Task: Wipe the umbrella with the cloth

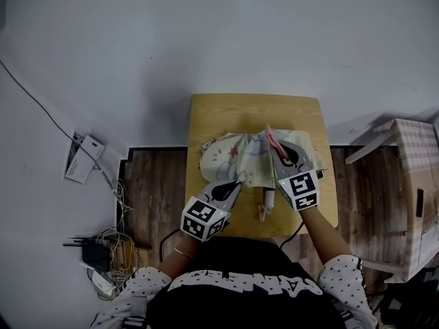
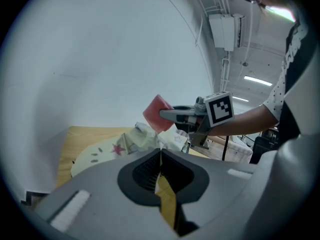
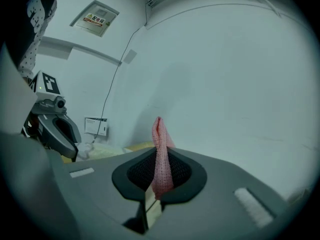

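Note:
A folded umbrella [image 1: 236, 156] with cream patterned fabric lies on the small wooden table [image 1: 254, 108], its white handle [image 1: 269, 201] pointing toward me. My left gripper [image 1: 239, 183] is shut at the near edge of the fabric, and a thin pale strip of it shows between the tips [image 2: 160, 151]. My right gripper [image 1: 273, 146] is shut on a pink cloth [image 1: 271, 140] and hovers over the right part of the umbrella. The cloth [image 3: 161, 154] stands up between the jaws in the right gripper view. The left gripper view shows the cloth [image 2: 156, 113] above the umbrella [image 2: 130, 141].
A cardboard box [image 1: 418, 184] stands right of the table. Cables and a power strip [image 1: 103, 252] lie on the floor at the left, near a white device [image 1: 82, 157]. Dark wood flooring [image 1: 154, 190] flanks the table.

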